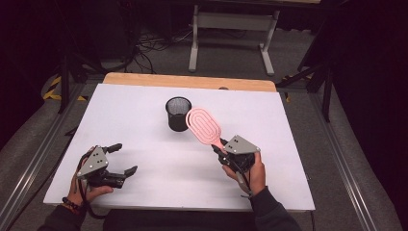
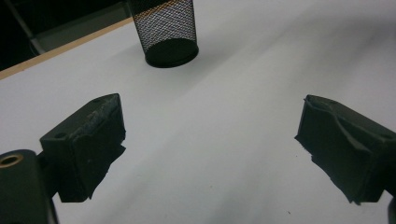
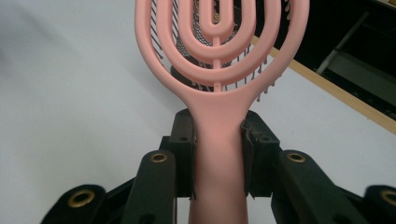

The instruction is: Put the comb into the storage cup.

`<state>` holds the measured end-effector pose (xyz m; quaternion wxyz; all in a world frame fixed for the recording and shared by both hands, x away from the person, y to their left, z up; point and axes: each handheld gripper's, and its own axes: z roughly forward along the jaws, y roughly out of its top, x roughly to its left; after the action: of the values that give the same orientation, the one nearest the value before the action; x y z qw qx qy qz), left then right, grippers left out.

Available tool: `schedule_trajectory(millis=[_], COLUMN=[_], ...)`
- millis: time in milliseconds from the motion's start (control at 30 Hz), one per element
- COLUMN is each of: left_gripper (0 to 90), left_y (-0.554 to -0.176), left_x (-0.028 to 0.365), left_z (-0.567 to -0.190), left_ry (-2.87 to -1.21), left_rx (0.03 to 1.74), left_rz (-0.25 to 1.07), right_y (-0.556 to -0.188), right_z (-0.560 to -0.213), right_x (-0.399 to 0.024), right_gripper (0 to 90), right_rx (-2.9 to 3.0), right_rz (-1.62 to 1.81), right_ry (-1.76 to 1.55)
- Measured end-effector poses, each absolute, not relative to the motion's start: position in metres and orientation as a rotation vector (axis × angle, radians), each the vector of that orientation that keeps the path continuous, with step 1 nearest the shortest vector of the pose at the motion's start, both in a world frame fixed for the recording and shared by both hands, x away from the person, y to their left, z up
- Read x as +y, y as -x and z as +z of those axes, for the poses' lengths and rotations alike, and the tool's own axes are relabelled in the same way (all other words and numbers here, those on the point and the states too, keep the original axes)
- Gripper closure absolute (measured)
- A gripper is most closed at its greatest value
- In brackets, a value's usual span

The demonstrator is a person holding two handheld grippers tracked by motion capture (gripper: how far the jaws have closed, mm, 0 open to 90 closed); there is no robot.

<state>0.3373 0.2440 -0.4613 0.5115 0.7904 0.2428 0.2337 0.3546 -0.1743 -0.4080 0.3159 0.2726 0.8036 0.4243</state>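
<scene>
The right claw (image 1: 220, 150) is clamped on the handle of a pink hairbrush (image 1: 204, 126), whose looped head tilts up and away toward the black mesh cup (image 1: 178, 113) standing near the middle of the white desk (image 1: 144, 106). In the right gripper view the handle (image 3: 217, 154) sits squarely between the two pads, and the head (image 3: 219, 42) rises in front of the cup's dark mesh. The left claw (image 1: 124, 158) rests low on the near left part of the desk, well apart from the brush, with its jaws spread wide and nothing between them; the left gripper view looks across bare desk to the cup (image 2: 164, 29).

The work in hand looks like getting the brush into the cup, and the main risk lies with the cup itself. It is light, open mesh, and nothing steadies it. If the broad head meets the rim at a slant, it could push the cup along the desk or tip it over.

The bristles (image 3: 268, 86) are a second hazard: they could snag in the mesh and drag the cup when the brush is moved.

The grip is low on a smooth handle, so the long head may pivot between the pads if it knocks against something. How close the head stands to the rim is hard to judge from above; it may be just beside it.
</scene>
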Motion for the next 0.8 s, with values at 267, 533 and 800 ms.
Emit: schedule_trajectory(millis=[267,533,800], left_gripper=[9.0,10.6,11.6], left_y=[-0.34,-0.34,-0.342], left_x=[0.242,0.238,0.231], left_z=[-0.465,-0.464,-0.457], left_ry=[-1.927,-1.906,-1.866], left_rx=[0.586,0.596,0.599], left_rz=[0.544,0.527,0.512], right_y=[-0.352,-0.348,-0.346], right_z=[-0.407,-0.405,-0.409], right_x=[-0.175,-0.177,-0.169], right_gripper=[69.1,69.1,69.1], right_rx=[2.04,1.976,1.968], right_rz=[1.155,1.194,1.2], right_ry=[-0.703,-0.69,-0.654])
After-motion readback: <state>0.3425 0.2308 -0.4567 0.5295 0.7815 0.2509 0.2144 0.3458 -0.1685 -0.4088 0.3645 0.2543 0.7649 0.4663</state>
